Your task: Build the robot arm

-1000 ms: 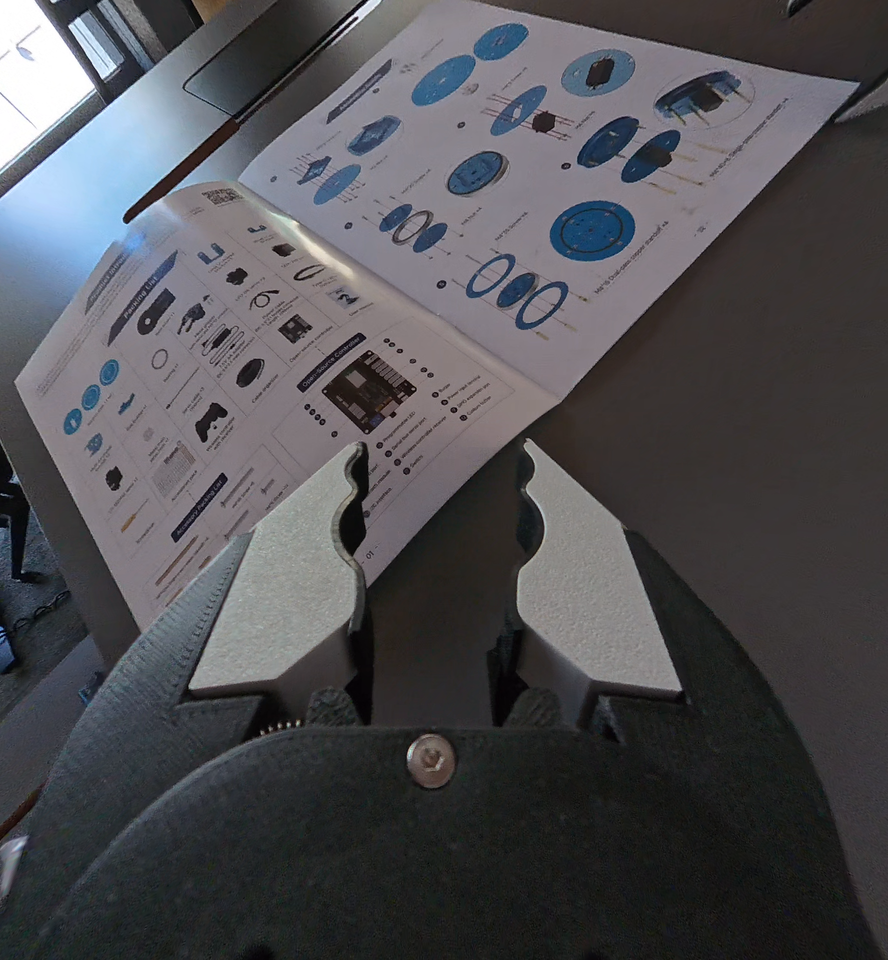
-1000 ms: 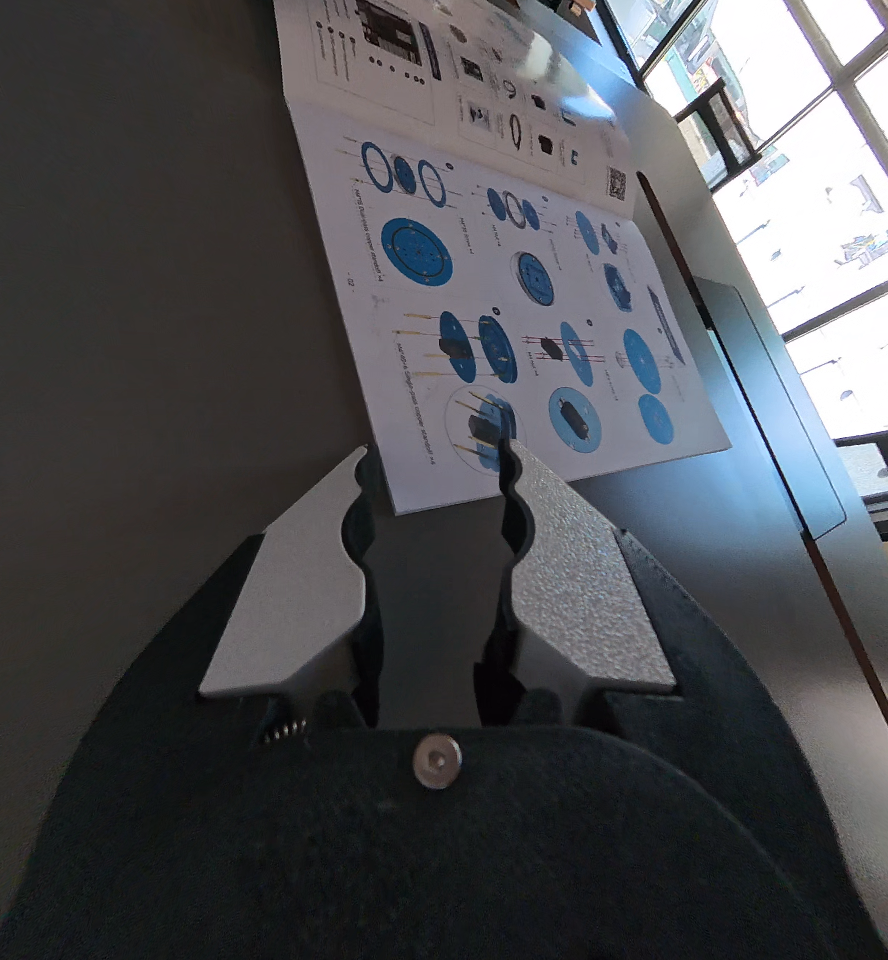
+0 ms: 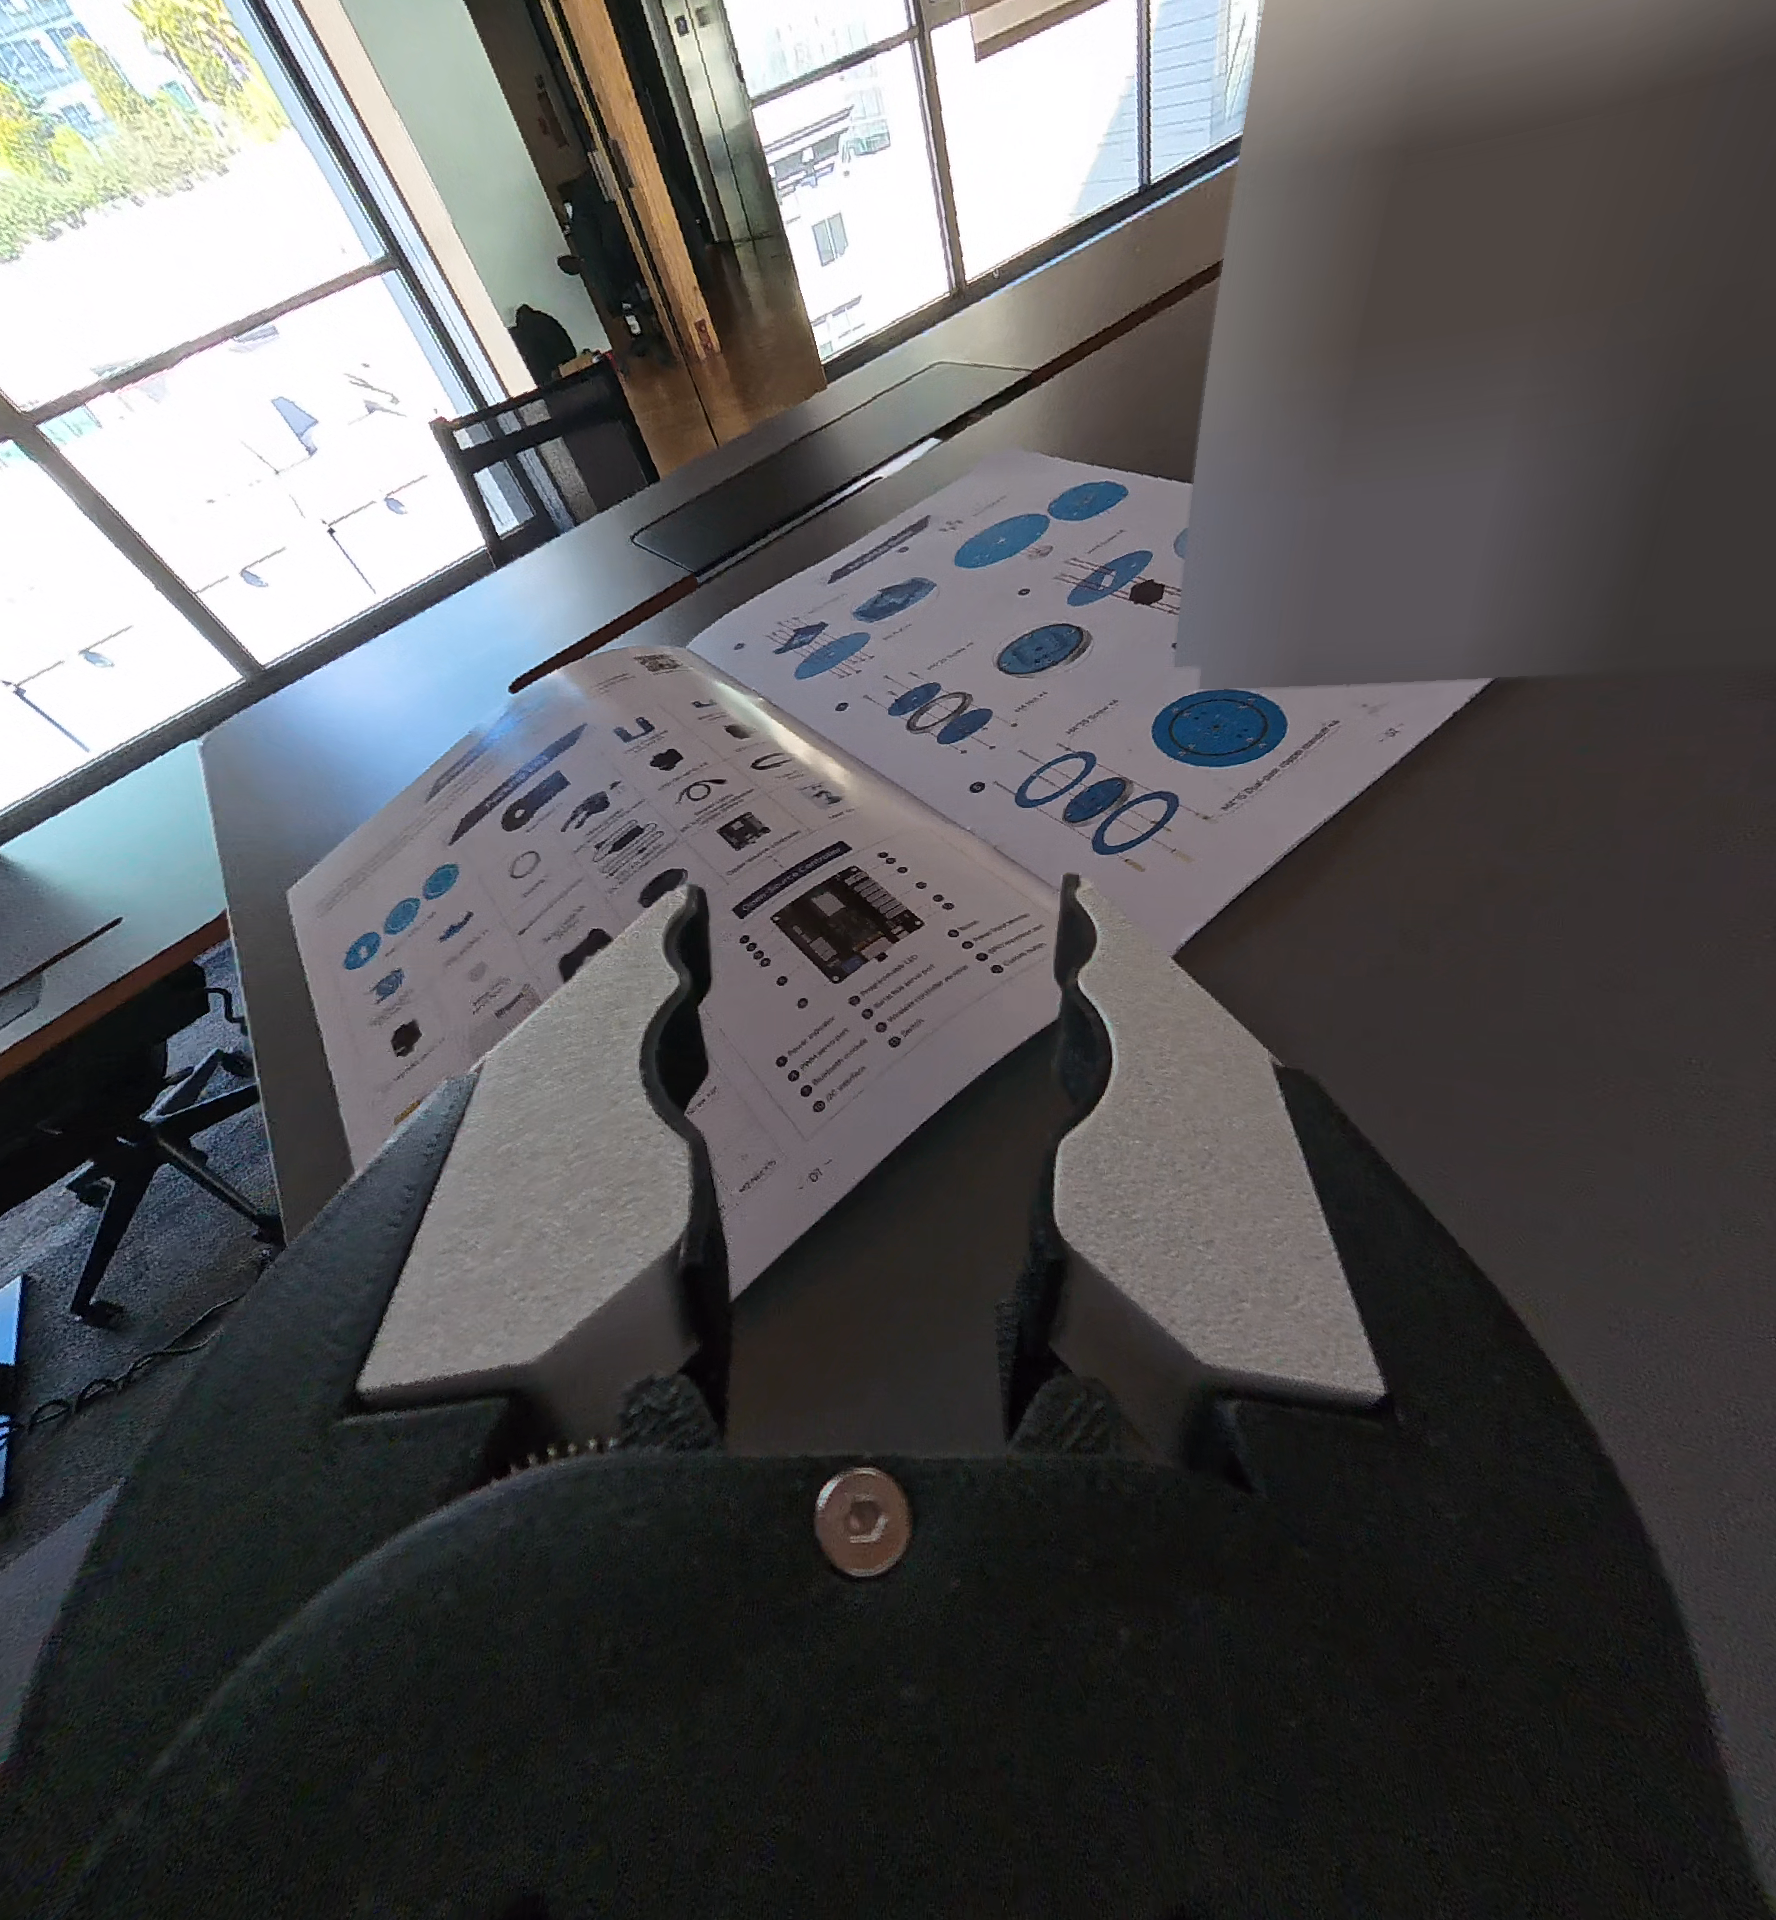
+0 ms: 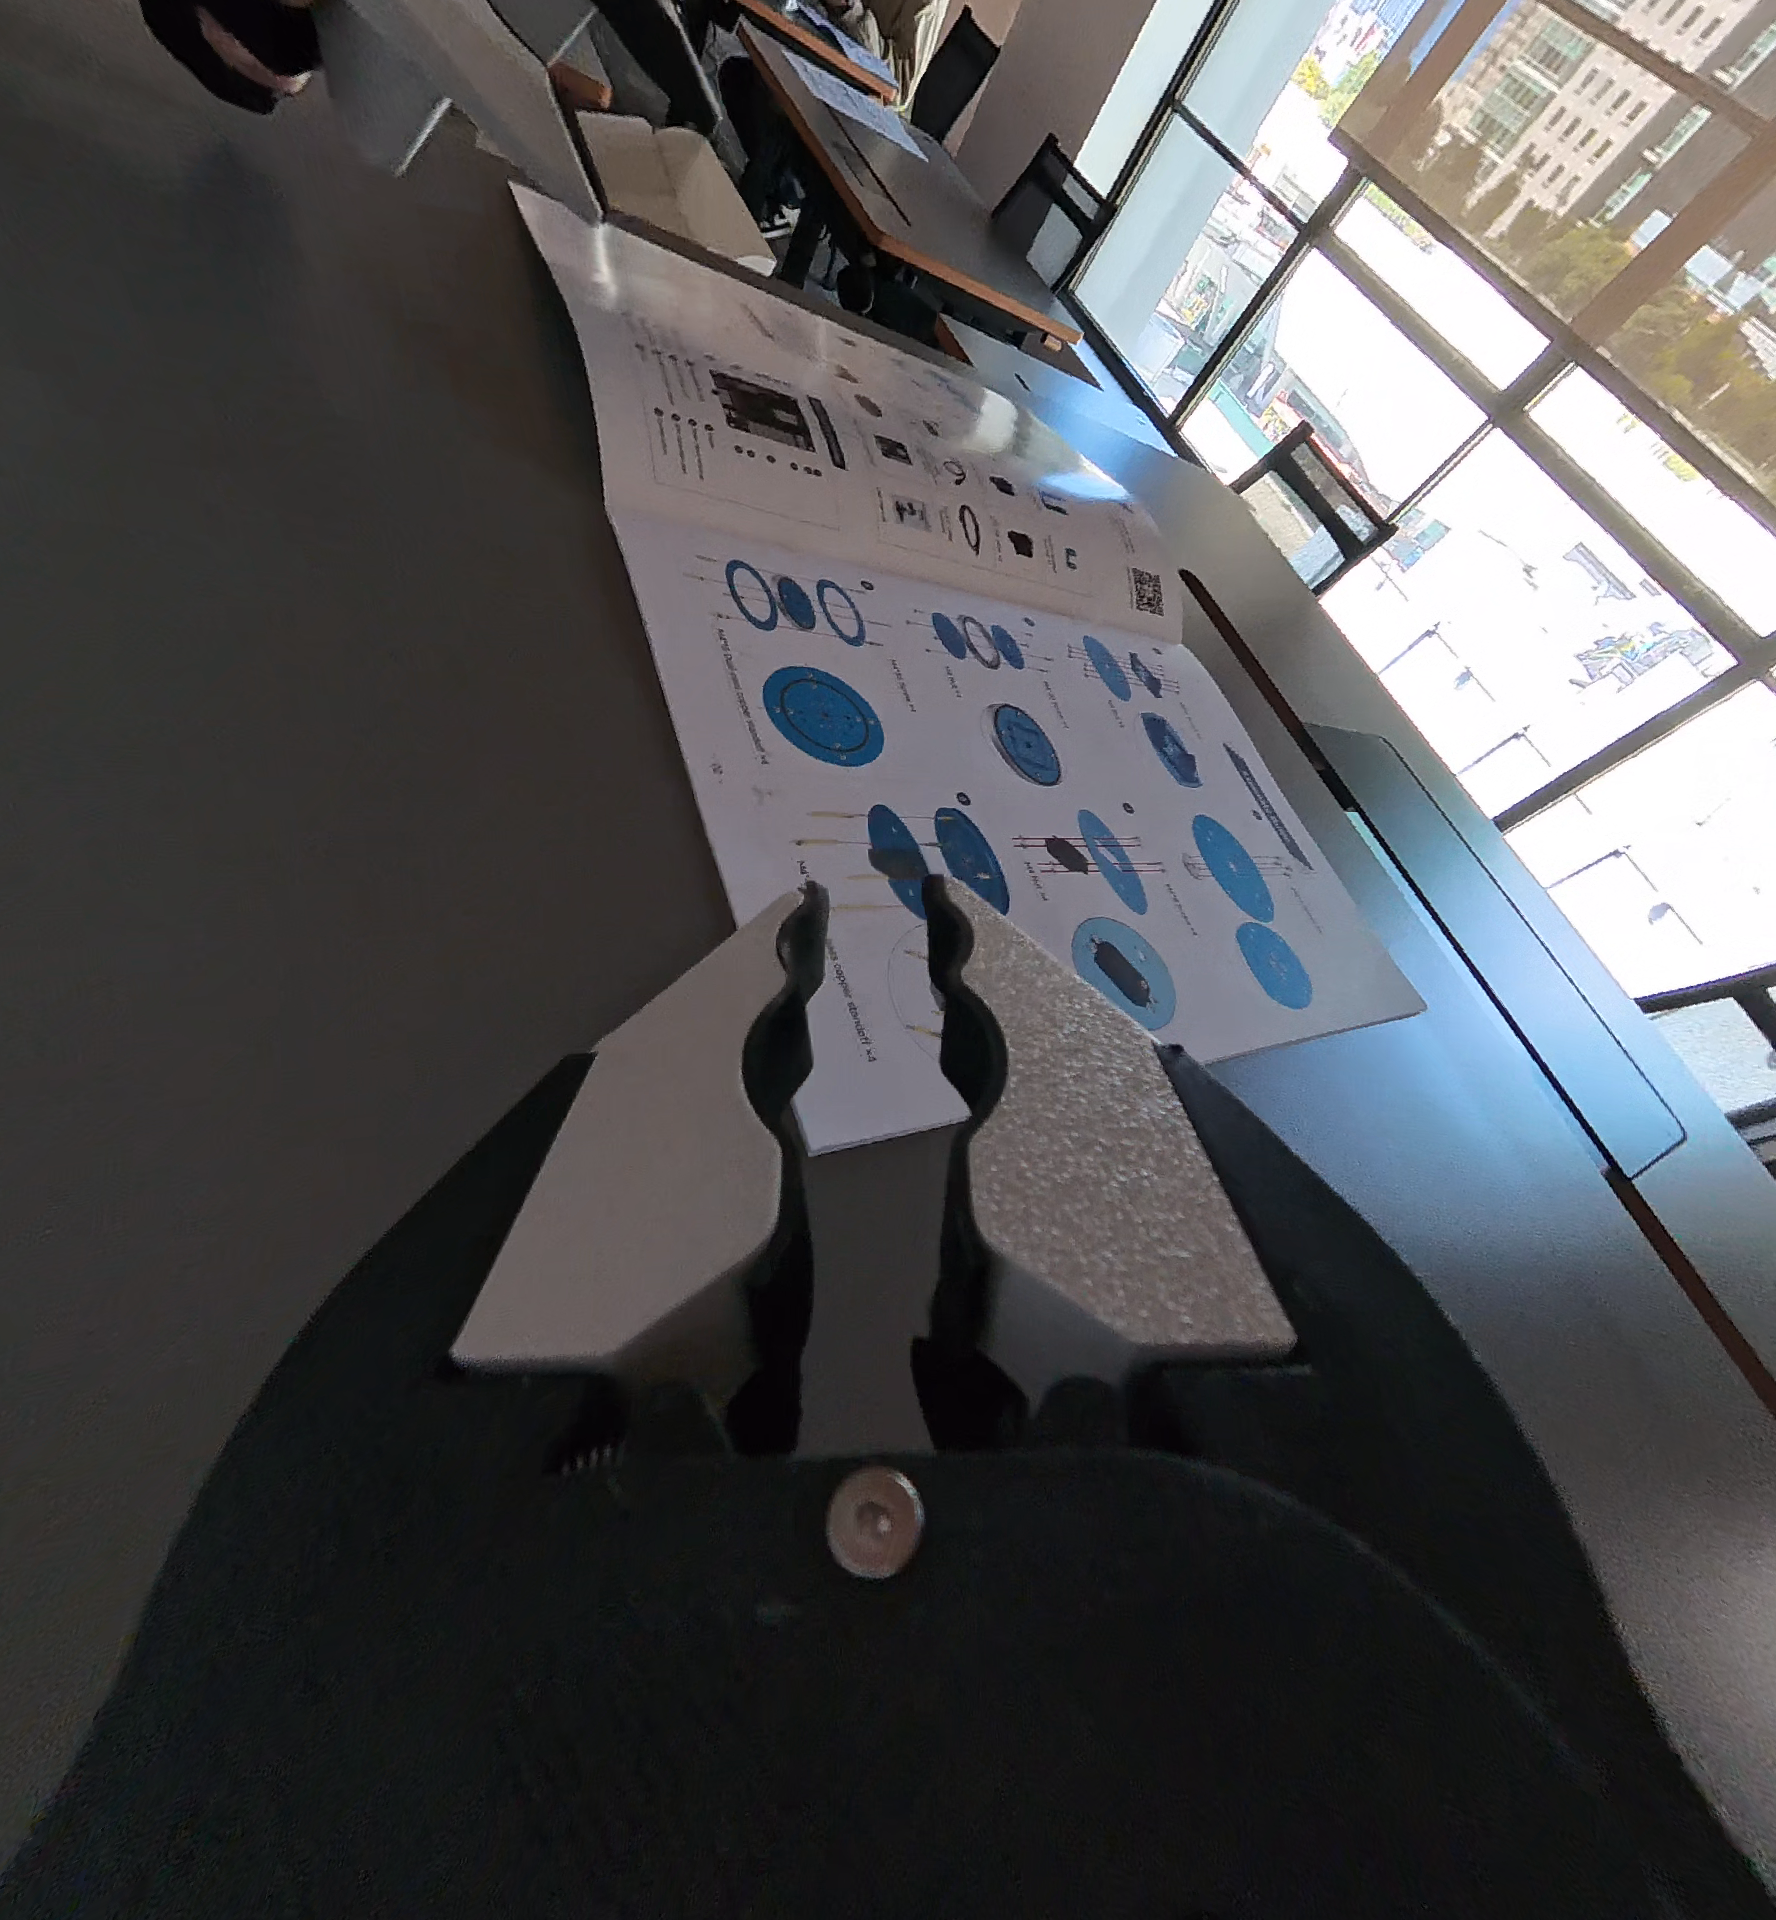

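nearest in the left wrist view, the left gripper (image 3: 882, 904): jaws spread wide, about as wide as a second ago or a touch wider, nothing between them. raised and tipped up since then, so that the fingertips now sit over the left page of the open booklet (image 3: 655, 831) rather than at its near edge; apart from the paper, as far as can be told. just beyond, the booklet itself, lying open on the dark grey table (image 3: 1538, 1039), the left page bowed up a little toward the fold, the right page flat with blue round drawings. farther off, newly in view with the tilt: a black office chair (image 3: 136, 1091) on the floor to the left, a dark chair (image 3: 510, 468) past the table's far edge, and tall bright windows (image 3: 188, 468).

nearest in the right wrist view, the right gripper (image 4: 868, 894): jaws drawn in much closer than a second ago, only a narrow gap left, empty. lifted too, fingertips over the near corner of the booklet (image 4: 967, 665), holding none of it. beyond, the same spread running away across the table (image 4: 344, 727), unmoved. past its far end, an open white box (image 4: 676, 177), then more windows (image 4: 1486, 520).
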Tool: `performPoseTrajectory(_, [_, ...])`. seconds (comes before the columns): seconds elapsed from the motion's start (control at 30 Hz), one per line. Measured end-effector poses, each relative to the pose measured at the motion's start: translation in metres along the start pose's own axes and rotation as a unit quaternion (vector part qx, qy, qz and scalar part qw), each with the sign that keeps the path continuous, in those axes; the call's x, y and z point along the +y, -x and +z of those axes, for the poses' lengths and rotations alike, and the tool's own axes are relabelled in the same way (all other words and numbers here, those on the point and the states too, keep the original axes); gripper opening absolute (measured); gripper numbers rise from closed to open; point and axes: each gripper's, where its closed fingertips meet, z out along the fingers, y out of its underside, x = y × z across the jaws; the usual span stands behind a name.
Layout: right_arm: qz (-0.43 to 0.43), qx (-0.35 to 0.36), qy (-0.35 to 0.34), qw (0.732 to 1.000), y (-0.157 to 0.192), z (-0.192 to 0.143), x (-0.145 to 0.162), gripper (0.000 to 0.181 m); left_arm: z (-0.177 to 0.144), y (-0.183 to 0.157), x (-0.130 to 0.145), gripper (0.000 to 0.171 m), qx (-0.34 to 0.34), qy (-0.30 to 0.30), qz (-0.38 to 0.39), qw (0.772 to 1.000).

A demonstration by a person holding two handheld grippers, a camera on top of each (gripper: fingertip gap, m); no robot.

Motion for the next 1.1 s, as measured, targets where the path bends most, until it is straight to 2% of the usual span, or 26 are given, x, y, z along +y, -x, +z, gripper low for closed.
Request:
performPoseTrajectory(0.1, [0.019, 0.005, -0.008, 1.000, -0.005, -0.001, -0.003, 0.007, -0.008, 0.007, -0.006, 0.064, -0.014, -0.018, 0.000, 1.000])
performPoseTrajectory(0.27, [0.015, 0.029, -0.012, 0.999, -0.010, -0.005, -0.007, 0.013, -0.014, 0.005, -0.017, 0.059, -0.014, -0.049, -0.002, 0.999])
performPoseTrajectory(0.43, [0.012, 0.009, -0.001, 1.000, -0.003, 0.000, -0.001, 0.016, -0.014, 0.005, -0.014, 0.058, -0.031, -0.038, 0.029, 0.998])
performPoseTrajectory(0.57, [-0.018, -0.017, 0.009, 1.000, 0.010, 0.001, 0.001, 0.000, -0.017, 0.010, -0.016, 0.056, -0.043, -0.042, 0.038, 0.997])
performPoseTrajectory(1.1, [-0.109, -0.041, 0.037, 0.993, 0.030, 0.005, 0.009, 0.001, -0.013, 0.028, -0.002, 0.055, -0.060, -0.016, 0.027, 0.998])
